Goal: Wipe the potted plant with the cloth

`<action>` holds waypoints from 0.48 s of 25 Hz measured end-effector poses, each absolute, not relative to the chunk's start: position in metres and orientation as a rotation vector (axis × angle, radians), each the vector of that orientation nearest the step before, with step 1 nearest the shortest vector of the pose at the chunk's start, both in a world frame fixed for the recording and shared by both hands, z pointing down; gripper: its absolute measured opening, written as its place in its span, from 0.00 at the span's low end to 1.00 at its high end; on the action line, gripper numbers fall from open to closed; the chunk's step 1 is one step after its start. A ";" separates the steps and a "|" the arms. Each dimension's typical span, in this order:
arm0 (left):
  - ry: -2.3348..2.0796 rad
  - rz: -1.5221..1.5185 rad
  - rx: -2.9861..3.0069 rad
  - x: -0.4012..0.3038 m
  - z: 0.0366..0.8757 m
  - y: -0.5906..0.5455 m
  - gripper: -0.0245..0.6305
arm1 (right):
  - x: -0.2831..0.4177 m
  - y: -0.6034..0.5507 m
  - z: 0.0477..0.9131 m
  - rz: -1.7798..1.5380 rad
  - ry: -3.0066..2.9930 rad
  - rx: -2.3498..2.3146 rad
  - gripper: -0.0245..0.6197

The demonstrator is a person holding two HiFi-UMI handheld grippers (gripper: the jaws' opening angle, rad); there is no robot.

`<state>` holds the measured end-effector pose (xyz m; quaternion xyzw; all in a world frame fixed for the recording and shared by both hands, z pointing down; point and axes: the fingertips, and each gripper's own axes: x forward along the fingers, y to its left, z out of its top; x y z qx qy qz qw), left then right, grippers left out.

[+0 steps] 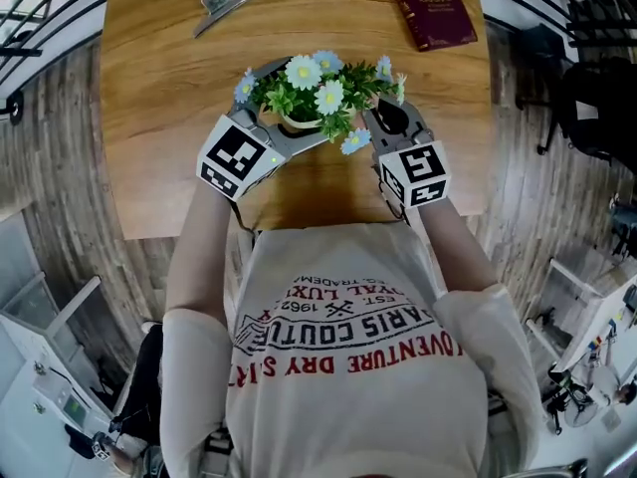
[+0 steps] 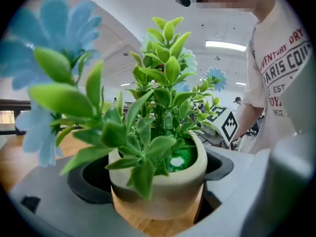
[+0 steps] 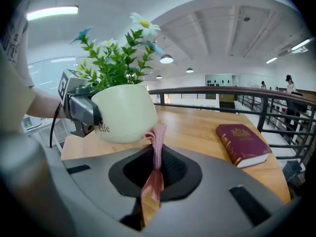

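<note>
A potted plant (image 1: 318,93) with green leaves and pale blue and white flowers stands near the front edge of the wooden table (image 1: 159,88). My left gripper (image 1: 284,122) is shut on its cream pot (image 2: 163,181), one jaw on each side. My right gripper (image 1: 386,119) is at the pot's right side, shut on a pink cloth (image 3: 157,152). The cloth's upper end touches the lower wall of the pot (image 3: 123,112). In the head view the leaves hide the cloth.
A dark red book (image 1: 430,6) lies at the table's far right; it also shows as the book (image 3: 244,143) in the right gripper view. A metal clip (image 1: 221,6) lies at the far left. A dark railing (image 3: 222,95) runs behind the table.
</note>
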<state>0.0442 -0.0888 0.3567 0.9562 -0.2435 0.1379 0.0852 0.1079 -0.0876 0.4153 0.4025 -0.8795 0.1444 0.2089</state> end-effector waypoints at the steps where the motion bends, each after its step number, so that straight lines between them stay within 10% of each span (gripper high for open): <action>1: -0.724 0.402 2.850 0.042 0.350 -0.091 0.83 | 0.102 -0.090 0.407 0.366 -2.481 1.122 0.10; 12: -0.636 0.349 2.895 0.036 0.312 -0.088 0.83 | 0.062 -0.085 0.369 0.134 -2.663 1.081 0.10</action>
